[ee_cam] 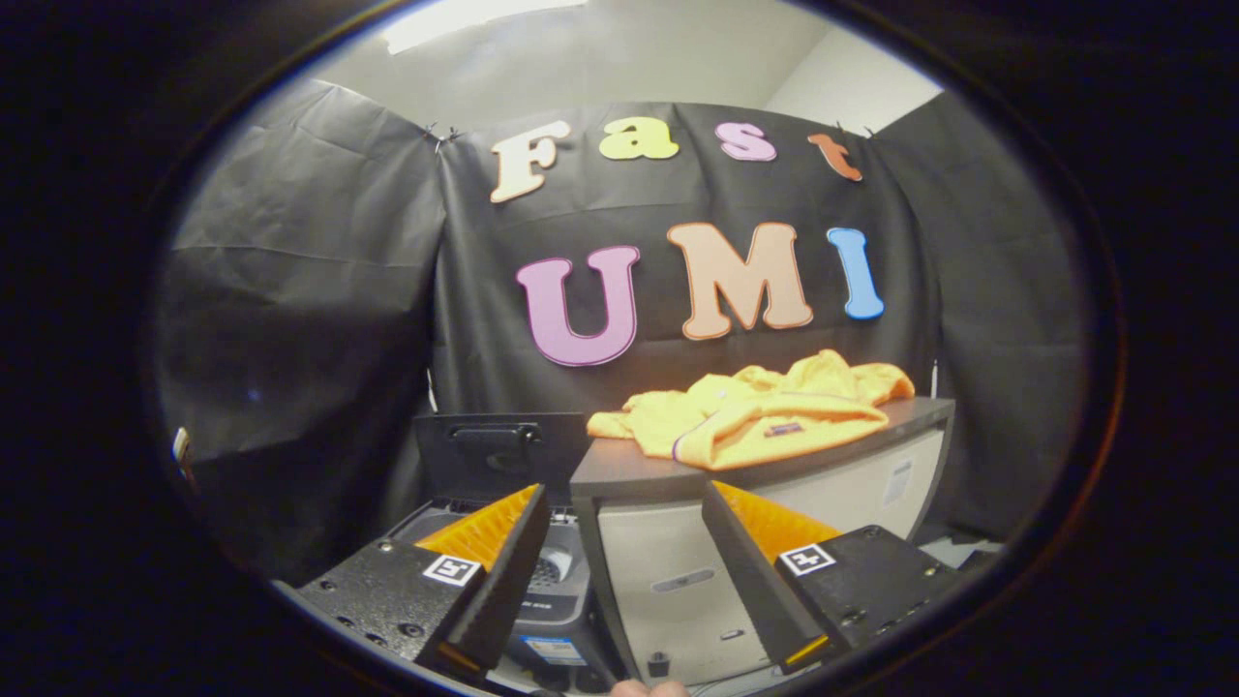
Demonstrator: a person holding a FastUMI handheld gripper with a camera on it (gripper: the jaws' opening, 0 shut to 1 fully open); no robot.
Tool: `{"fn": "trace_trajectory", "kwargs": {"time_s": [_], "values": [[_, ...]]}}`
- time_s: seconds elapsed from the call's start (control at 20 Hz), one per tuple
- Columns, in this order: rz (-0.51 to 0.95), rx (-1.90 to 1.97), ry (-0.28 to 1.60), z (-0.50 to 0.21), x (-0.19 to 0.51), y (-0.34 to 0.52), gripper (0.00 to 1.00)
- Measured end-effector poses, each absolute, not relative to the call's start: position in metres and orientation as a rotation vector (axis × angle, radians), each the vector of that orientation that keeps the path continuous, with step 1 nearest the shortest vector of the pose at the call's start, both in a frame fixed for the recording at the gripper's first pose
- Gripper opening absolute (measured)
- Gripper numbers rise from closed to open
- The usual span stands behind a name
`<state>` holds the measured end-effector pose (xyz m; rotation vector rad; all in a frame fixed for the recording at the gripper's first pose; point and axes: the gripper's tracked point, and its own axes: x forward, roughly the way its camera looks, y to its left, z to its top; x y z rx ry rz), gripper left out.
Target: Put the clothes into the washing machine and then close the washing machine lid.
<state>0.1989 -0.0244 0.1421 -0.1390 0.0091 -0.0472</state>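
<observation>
Looking at the setup, the gripper point(619, 542) has its fingers spread wide with nothing between them, hovering low in front of the gear. The clothes point(755, 416), a crumpled yellow-orange garment, sit on the dark top of a pale cabinet point(678, 571) just beyond and slightly above the fingertips. The washing machine point(542, 590) is down beside the cabinet, on its left, and its lid point(489, 455) stands raised behind the opening, so the tub looks ready to receive.

So the step in hand is the grab, I'd say. My advice: come up and forward so the fingers straddle a thick fold near the middle of the pile, not a loose sleeve at the edge, or half of it will likely drag and hang off the cabinet corner. Pinch deep, lift clear of the top before swinging left, and keep it high enough that trailing fabric doesn't catch the washer rim. Soft fabric sags a lot, so expect it to droop once it's up. Lid stays for last.
</observation>
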Motion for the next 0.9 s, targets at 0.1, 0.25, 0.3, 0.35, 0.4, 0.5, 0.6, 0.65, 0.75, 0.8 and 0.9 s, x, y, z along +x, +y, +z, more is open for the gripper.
{"fn": "trace_trajectory", "kwargs": {"time_s": [0.1,0.25,0.3,0.35,0.4,0.5,0.6,0.65,0.75,0.8,0.9], "values": [[-0.066,-0.167,0.000,0.158,0.210,-0.032,0.96],[-0.068,-0.159,0.008,0.174,0.232,-0.037,0.96],[-0.075,-0.159,0.013,0.177,0.237,-0.041,0.97],[-0.084,-0.167,0.014,0.182,0.244,-0.046,0.97],[-0.094,-0.180,0.022,0.185,0.252,-0.052,0.97],[-0.122,-0.181,0.061,0.183,0.268,-0.068,0.97],[-0.138,-0.162,0.102,0.182,0.287,-0.082,0.97],[-0.147,-0.144,0.130,0.180,0.294,-0.090,0.97],[-0.165,-0.113,0.157,0.183,0.310,-0.105,0.98],[-0.174,-0.099,0.174,0.184,0.319,-0.113,0.97],[-0.190,-0.083,0.220,0.179,0.330,-0.125,0.97]]}}
